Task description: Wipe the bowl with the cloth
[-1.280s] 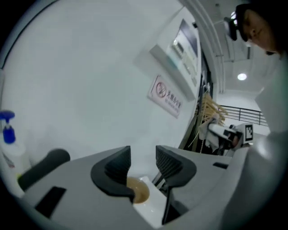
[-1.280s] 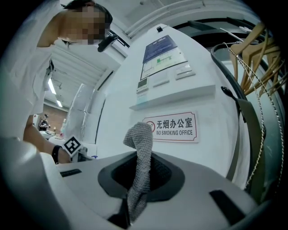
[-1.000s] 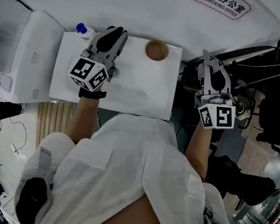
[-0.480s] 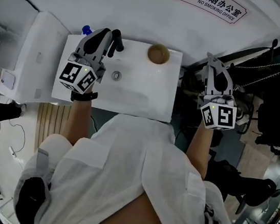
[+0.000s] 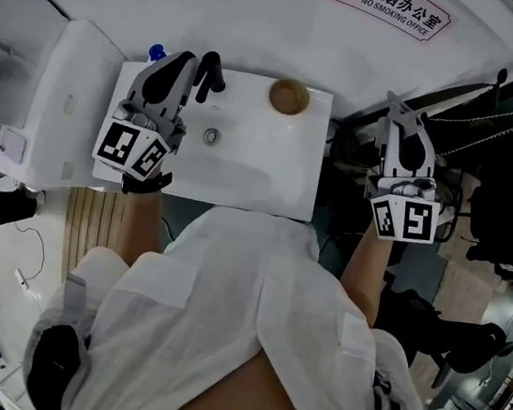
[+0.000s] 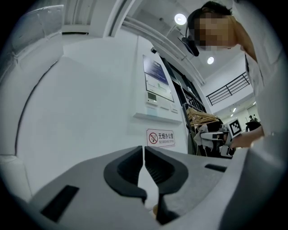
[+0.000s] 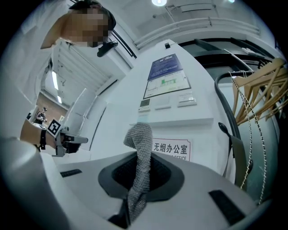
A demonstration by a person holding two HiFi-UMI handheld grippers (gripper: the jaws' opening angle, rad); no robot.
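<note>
The bowl point(image 5: 290, 97) is small, round and brown. It stands upright with its mouth up, in the upper middle of the head view, on the far rim of the white sink point(image 5: 262, 167). The cloth point(image 7: 140, 148) is grey and knitted, twisted into a narrow strip. It is pinched between the jaws of the right gripper point(image 7: 137, 173) at the centre of the right gripper view, and it stands up with its top curling left.

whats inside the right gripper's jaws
A grey knitted cloth, pinched by the right gripper, its top end curling up free. Its lower part is hidden under the gripper body.
</note>
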